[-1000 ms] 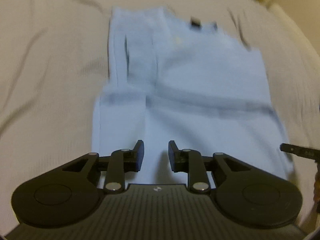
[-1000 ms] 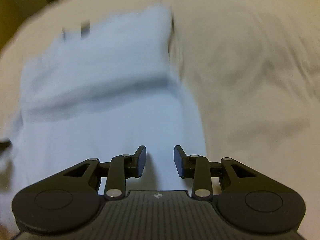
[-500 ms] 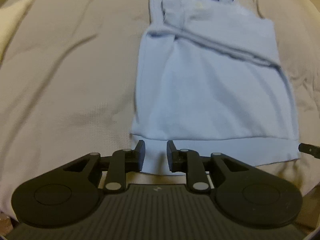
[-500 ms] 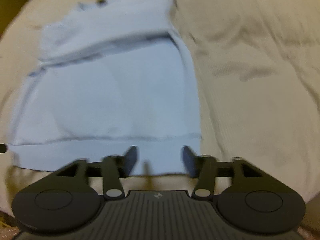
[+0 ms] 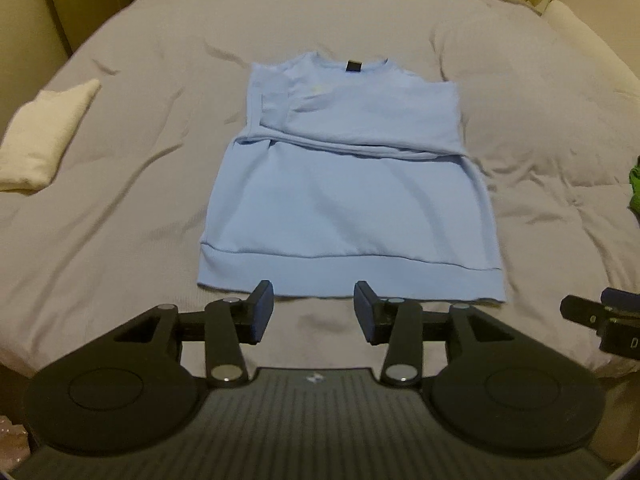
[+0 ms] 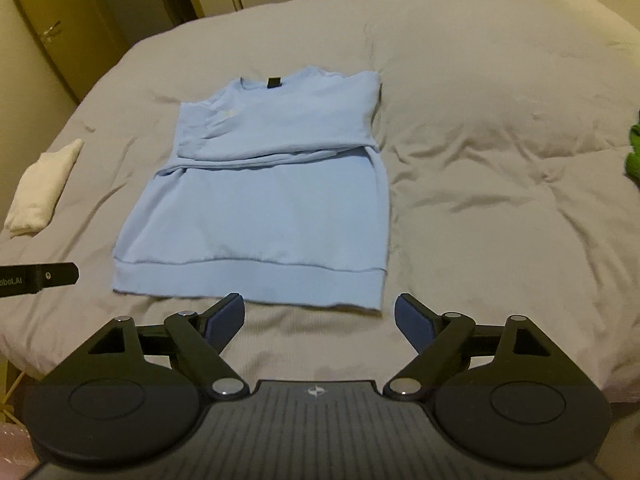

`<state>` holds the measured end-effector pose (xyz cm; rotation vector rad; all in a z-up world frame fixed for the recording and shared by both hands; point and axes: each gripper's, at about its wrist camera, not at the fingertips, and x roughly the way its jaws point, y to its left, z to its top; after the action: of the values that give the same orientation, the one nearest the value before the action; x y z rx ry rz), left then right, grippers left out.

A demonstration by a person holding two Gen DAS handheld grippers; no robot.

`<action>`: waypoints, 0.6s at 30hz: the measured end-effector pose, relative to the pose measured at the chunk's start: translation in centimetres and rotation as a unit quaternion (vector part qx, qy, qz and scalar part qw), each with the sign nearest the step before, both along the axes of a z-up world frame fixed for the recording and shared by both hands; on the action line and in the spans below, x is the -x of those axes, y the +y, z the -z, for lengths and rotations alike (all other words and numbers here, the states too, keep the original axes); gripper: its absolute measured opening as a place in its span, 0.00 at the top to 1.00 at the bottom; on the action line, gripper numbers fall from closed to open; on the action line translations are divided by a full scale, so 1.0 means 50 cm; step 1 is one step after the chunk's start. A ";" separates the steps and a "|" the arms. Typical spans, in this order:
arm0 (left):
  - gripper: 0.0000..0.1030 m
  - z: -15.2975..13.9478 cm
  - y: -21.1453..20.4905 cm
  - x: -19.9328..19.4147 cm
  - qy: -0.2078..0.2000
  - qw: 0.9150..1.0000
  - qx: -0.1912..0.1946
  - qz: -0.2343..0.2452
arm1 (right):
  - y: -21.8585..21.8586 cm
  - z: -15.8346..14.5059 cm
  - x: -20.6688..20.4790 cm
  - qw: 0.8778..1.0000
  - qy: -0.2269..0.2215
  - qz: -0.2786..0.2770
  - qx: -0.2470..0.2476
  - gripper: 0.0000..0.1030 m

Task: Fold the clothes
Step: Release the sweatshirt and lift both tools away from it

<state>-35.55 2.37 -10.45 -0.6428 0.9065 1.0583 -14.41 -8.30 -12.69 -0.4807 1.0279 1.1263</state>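
A light blue sweatshirt [image 5: 344, 200] [image 6: 264, 208] lies flat on the grey bed, sleeves folded across its chest, hem toward me and collar with a dark tag at the far end. My left gripper [image 5: 314, 316] hangs open just short of the hem, nothing between its fingers. My right gripper [image 6: 320, 322] is open wider, also just in front of the hem near its right corner, holding nothing. In the left wrist view the right gripper's fingertip [image 5: 592, 312] shows at the right edge; in the right wrist view the left gripper's fingertip [image 6: 44, 276] shows at the left edge.
The grey bed cover [image 5: 120, 200] [image 6: 500, 200] is wrinkled around the sweatshirt. A folded white cloth [image 5: 38, 136] [image 6: 40, 188] lies at the left side. Something green [image 5: 634, 188] [image 6: 634, 152] sits at the right edge. Cupboard doors [image 6: 52, 28] stand beyond the bed.
Both grippers have pulled back from over the sweatshirt to just in front of its hem, and their jaws have spread wider. The sweatshirt lies where it was.
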 end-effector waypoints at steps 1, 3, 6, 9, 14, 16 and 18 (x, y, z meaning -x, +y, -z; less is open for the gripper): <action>0.60 -0.013 -0.018 -0.001 0.000 1.000 -0.007 0.000 | -0.011 -0.005 -0.001 1.000 -0.002 0.001 -0.001 0.15; 0.58 -0.039 -0.053 -0.004 0.001 1.000 -0.021 0.000 | -0.033 -0.023 0.002 1.000 -0.003 0.001 -0.006 0.15; 0.55 -0.067 -0.089 -0.006 0.002 0.999 -0.043 0.002 | -0.054 -0.043 0.009 1.000 -0.005 -0.004 -0.023 0.14; 0.54 -0.081 -0.117 -0.005 0.001 0.998 -0.057 0.003 | -0.067 -0.055 0.020 0.999 -0.009 -0.013 -0.036 0.14; 0.54 -0.080 -0.149 0.005 -0.002 0.999 -0.053 -0.002 | -0.078 -0.057 0.037 0.999 -0.012 -0.025 -0.039 0.14; 0.54 -0.078 -0.157 0.009 -0.003 0.999 -0.050 -0.005 | -0.082 -0.060 0.043 0.999 -0.014 -0.030 -0.038 0.14; 0.54 -0.079 -0.161 0.010 -0.003 0.999 -0.051 -0.008 | -0.084 -0.063 0.047 0.998 -0.016 -0.035 -0.040 0.14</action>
<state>-36.07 -5.67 -6.48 -0.5692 0.8375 1.1099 -16.76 -12.50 -9.54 -0.4720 0.9414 1.2133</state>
